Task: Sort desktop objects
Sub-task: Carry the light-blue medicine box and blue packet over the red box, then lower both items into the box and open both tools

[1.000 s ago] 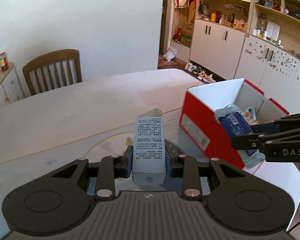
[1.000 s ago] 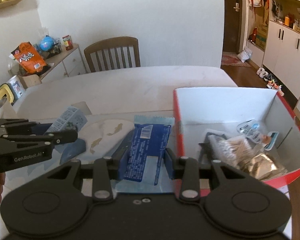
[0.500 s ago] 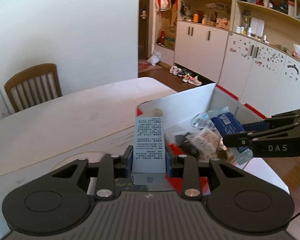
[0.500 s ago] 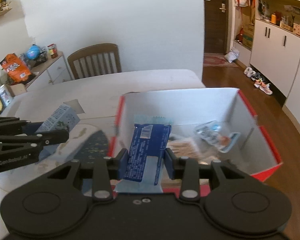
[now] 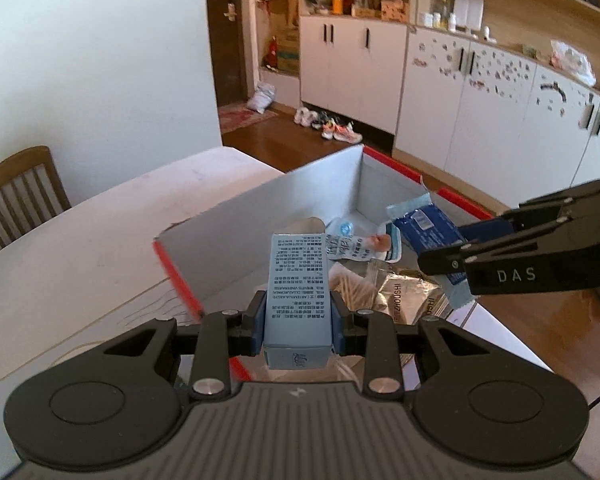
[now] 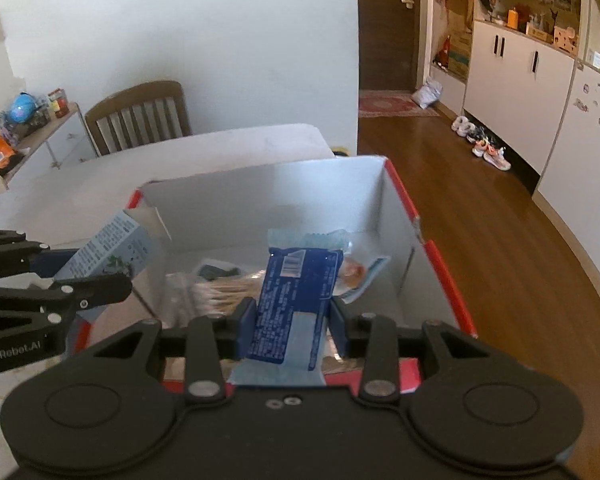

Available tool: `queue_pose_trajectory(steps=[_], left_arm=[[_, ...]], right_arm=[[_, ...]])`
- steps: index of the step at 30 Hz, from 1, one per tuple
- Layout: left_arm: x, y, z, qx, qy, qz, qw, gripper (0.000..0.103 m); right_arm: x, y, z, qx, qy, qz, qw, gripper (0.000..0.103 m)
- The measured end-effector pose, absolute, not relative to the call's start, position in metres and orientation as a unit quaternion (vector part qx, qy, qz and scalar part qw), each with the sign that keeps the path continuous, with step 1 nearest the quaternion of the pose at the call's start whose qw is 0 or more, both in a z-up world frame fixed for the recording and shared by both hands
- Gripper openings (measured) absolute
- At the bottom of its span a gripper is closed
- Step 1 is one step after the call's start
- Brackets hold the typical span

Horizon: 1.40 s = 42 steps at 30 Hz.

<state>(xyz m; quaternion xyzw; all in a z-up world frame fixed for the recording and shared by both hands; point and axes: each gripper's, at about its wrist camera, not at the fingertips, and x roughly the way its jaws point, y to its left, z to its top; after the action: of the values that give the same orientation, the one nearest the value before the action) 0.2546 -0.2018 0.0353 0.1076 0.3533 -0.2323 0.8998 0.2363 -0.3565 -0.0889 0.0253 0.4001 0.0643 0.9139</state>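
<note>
Over the red-rimmed white cardboard box (image 6: 404, 196), both grippers have swung in from the table: the left gripper (image 5: 298, 316) clamps a pale-blue printed carton (image 5: 298, 292), the right gripper (image 6: 292, 316) a dark-blue foil packet (image 6: 296, 292), so release looks imminent. Packets already in the box lie partly hidden, their labels unreadable.

A home dining room: wooden chair (image 6: 138, 116), white cabinets (image 5: 384, 68), shoes (image 5: 326, 124) by the door (image 6: 388, 24).
</note>
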Motion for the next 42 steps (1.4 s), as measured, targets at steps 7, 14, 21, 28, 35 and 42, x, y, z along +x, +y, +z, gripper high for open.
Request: queue_pose_trajectory(steps=[7, 14, 21, 28, 35, 42], left_arm=[[0.285, -0.220, 0.023, 0.128, 0.375, -0.225, 0.890, 0.030], [0.325, -0.228, 0.008, 0.132, 0.413, -0.206, 0.877, 0.030], [0.348, -0.238, -0.008, 0.159, 0.444, -0.203, 0.858, 0.030], [0.358, -0.243, -0.021, 0.174, 0.466, -0.200, 0.844, 0.030], [0.364, -0.243, -0.023, 0.166, 0.476, -0.196, 0.841, 0.030], [0.360, -0.240, -0.012, 0.163, 0.456, -0.177, 0.857, 0.073]], right_arm=[[0.258, -0.365, -0.107, 0.017, 0.422, 0.057, 0.905, 0.037], [0.284, -0.370, -0.125, 0.014, 0.439, 0.051, 0.897, 0.037], [0.298, -0.369, -0.138, 0.014, 0.464, 0.072, 0.883, 0.037], [0.297, -0.368, -0.145, 0.009, 0.473, 0.088, 0.877, 0.035], [0.299, -0.373, -0.144, 0.009, 0.474, 0.096, 0.875, 0.042], [0.294, -0.387, -0.139, 0.023, 0.460, 0.101, 0.882, 0.066]])
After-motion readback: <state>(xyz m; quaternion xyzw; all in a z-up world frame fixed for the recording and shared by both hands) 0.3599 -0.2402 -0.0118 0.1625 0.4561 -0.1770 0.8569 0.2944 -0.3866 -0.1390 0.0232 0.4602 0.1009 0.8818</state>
